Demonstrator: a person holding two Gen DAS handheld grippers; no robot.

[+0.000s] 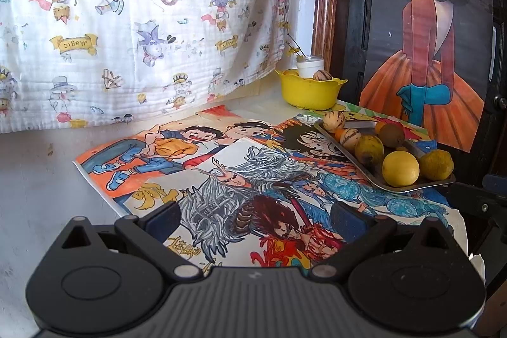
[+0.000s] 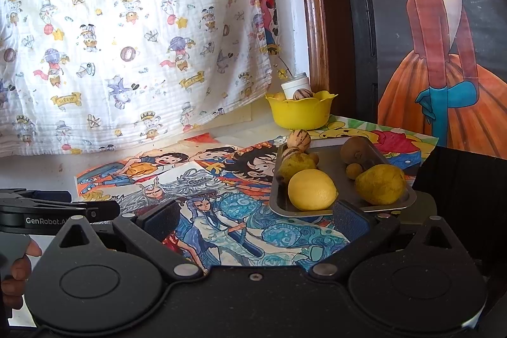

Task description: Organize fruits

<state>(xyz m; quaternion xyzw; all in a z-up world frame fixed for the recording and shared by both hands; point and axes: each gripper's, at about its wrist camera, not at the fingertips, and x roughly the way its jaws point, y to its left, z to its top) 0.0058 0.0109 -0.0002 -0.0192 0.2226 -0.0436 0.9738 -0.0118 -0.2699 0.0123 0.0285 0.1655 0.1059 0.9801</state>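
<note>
On the tabletop point(image 2: 41, 176), fruit is piled in the metal tray point(image 2: 408, 201); the lemon point(image 2: 312, 189) should be approached squarely by the right tool point(image 2: 256, 219), spread empty, like the left tool point(image 1: 256, 219).

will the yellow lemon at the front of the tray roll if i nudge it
Probably: the lemon looks round and smooth, lying loose on the flat metal tray. The low rim and neighbouring pear would likely stop it.
</note>
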